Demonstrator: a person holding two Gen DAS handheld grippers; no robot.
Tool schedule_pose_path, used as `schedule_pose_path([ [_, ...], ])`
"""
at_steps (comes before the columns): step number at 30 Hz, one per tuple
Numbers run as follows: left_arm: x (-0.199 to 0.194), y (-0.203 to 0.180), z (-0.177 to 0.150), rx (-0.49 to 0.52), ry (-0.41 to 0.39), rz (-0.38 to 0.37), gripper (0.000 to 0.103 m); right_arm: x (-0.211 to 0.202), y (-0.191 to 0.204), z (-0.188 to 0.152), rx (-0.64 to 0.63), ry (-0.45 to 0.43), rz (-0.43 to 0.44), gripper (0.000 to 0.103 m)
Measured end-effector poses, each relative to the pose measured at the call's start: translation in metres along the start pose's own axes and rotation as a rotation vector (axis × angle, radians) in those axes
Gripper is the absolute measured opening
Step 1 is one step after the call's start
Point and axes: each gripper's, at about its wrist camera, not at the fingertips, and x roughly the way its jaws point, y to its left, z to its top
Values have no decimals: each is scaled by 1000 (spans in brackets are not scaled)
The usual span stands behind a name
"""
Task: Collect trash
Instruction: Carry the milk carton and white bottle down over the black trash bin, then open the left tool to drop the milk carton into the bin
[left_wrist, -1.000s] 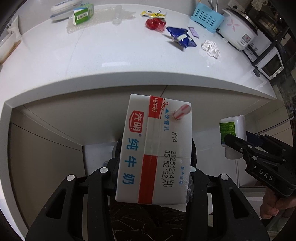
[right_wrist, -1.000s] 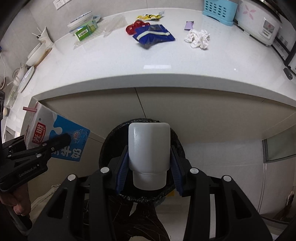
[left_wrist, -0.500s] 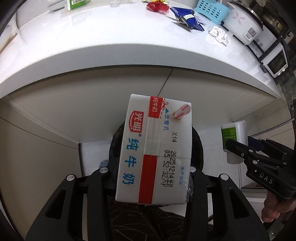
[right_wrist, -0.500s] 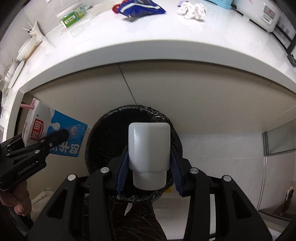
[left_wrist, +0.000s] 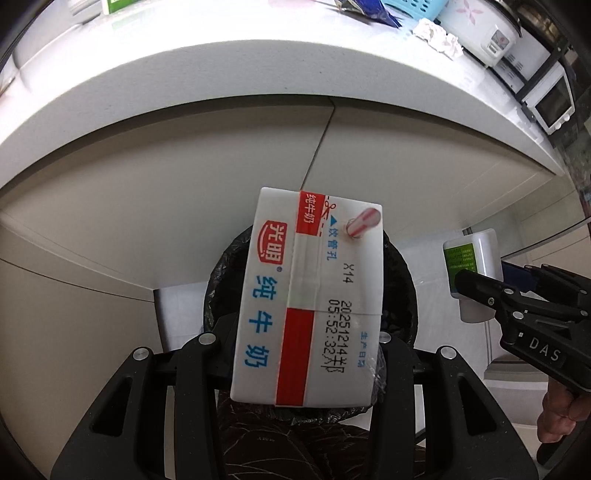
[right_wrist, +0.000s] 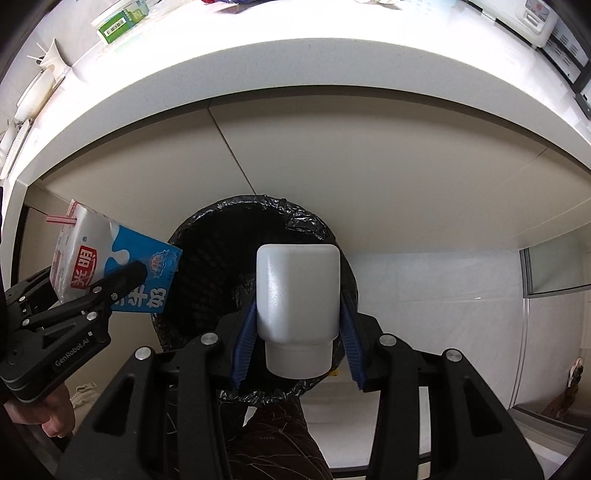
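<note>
My left gripper (left_wrist: 306, 339) is shut on a white, red and blue milk carton (left_wrist: 310, 295) with a striped straw, held above the black-lined trash bin (left_wrist: 402, 280). My right gripper (right_wrist: 298, 332) is shut on a white plastic bottle (right_wrist: 297, 291), also held over the bin (right_wrist: 221, 251). The bottle with its green label (left_wrist: 469, 266) shows at the right of the left wrist view. The carton (right_wrist: 118, 266) shows at the left of the right wrist view, at the bin's left rim.
The white countertop edge (left_wrist: 258, 70) overhangs the bin. On the counter lie a crumpled white tissue (left_wrist: 437, 35), a blue wrapper (left_wrist: 373, 9), a green box (right_wrist: 118, 24) and a rice cooker (left_wrist: 487, 26). A beige cabinet front (right_wrist: 369, 166) stands behind the bin.
Both grippers have dropped lower and tilted toward the bin. The counter has slid up out of view and the bin now fills more of both views. Both objects stay gripped.
</note>
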Motion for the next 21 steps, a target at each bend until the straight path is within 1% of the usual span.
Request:
schedule_pose_path([
  [8, 14, -16, 10, 40, 31, -18, 40, -10, -14, -4, 31, 0, -15, 40],
  [15, 21, -26, 18, 85, 38, -35, 41, -14, -25, -7, 56, 9, -27, 40],
  [17, 19, -26, 21, 91, 26, -40, 42, -13, -28, -7, 58, 8, -28, 40],
  [19, 18, -24, 23, 87, 13, -35, 45, -14, -29, -7, 59, 6, -30, 40],
  [21, 14, -21, 25, 74, -1, -38, 57, -15, -25, -7, 59, 4, -29, 40],
])
